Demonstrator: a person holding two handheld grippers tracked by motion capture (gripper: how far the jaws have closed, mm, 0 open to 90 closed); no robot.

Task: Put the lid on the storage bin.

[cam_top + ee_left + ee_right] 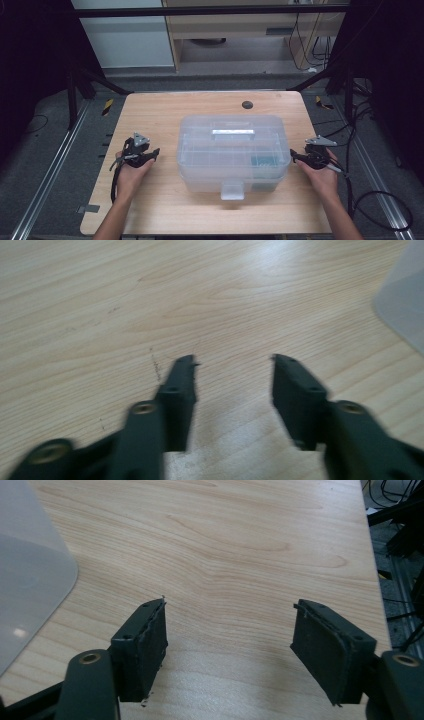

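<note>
A clear box [233,152] sits in the middle of my counter [155,107]. Its lid is shut, with a long handle [233,133] on top and a latch [232,190] on the side that faces me. Through the plastic I can see little compartments. Something blue-green [260,160] lies inside near the right end, but I cannot tell what it is. My left tool [156,153] rests on the counter just left of the box, not touching it. Its jaws are spread with only bare wood between them, and the left gripper view shows a corner of the box [402,305] off to the side. My right tool [293,156] is just right of the box, very near its side. Its jaws are spread wide too, and they hold nothing.
</note>
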